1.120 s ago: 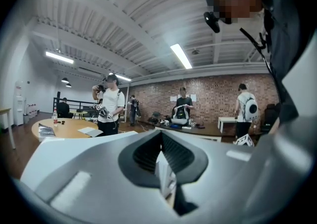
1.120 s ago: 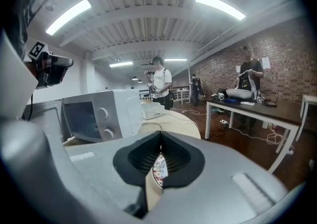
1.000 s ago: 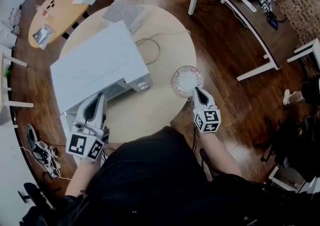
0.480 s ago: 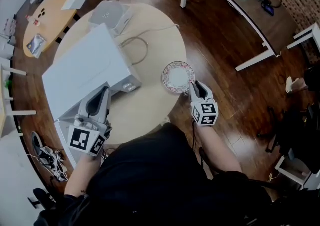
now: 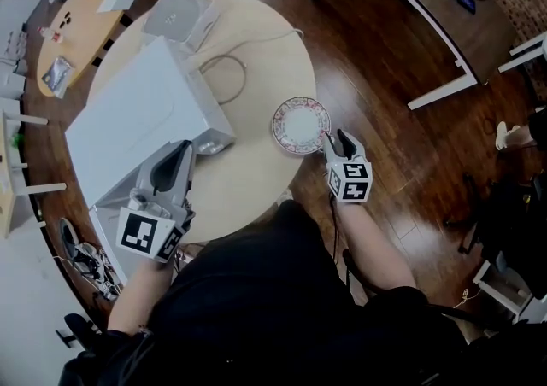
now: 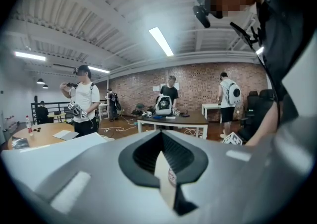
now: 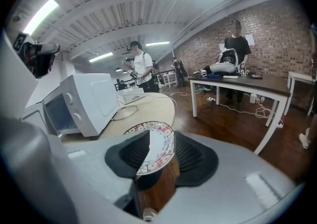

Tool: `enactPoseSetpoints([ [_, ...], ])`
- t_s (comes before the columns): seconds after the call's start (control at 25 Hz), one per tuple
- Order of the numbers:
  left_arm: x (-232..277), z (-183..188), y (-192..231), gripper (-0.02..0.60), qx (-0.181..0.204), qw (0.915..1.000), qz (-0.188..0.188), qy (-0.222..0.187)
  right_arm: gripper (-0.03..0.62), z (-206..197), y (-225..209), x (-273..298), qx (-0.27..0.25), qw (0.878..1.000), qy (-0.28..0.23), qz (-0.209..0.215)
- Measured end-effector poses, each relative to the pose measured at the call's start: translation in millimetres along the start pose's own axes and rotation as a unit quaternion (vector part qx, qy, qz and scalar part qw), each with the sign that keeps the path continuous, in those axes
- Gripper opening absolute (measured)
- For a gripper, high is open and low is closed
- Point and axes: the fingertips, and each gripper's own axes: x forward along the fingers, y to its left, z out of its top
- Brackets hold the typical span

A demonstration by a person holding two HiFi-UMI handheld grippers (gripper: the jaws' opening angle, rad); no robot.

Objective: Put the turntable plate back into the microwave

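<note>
Bare tabletop (image 5: 248,166) between microwave (image 5: 141,119) and plate (image 5: 301,125); cable (image 5: 224,77) behind.

A: Left side, quick?
B: Grey left two-jaw gripper (image 5: 182,150) points far and slightly down. Jaws nearly together, thin slit, nothing in it. Bare left forearm (image 5: 137,290) trails near.
A: Right?
B: Grey right two-jaw gripper (image 5: 335,138) is tilted down. Jaws apart, just been opening. The round white plate with a red patterned rim (image 7: 157,141) has its edge between them, unpinched.
</note>
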Motion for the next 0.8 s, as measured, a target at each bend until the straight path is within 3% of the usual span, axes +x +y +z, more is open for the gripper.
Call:
enactPoseSetpoints([
  [0.16,7.1,0.0,-6.0,0.005,-0.013,0.9999,0.002,0.011,0.154,-3.6,-1.3,12.6,0.004,1.0,0.011,0.008],
  [0.36,8.7,-9.3,-5.7,0.005,0.001,0.9996,0.003,0.029,0.189,-14.8,-5.9,26.8,0.018,0.999,0.032,0.016],
  [0.68,14.4,1.4,-12.9,0.005,-0.025,0.9994,0.002,0.025,0.199,-32.6,-13.6,42.1,0.038,0.997,0.056,0.021],
  [0.8,10.9,-4.7,-7.2,0.005,-0.007,0.9995,0.006,0.031,0.199,-36.0,-14.8,47.2,0.051,0.997,0.061,0.024],
])
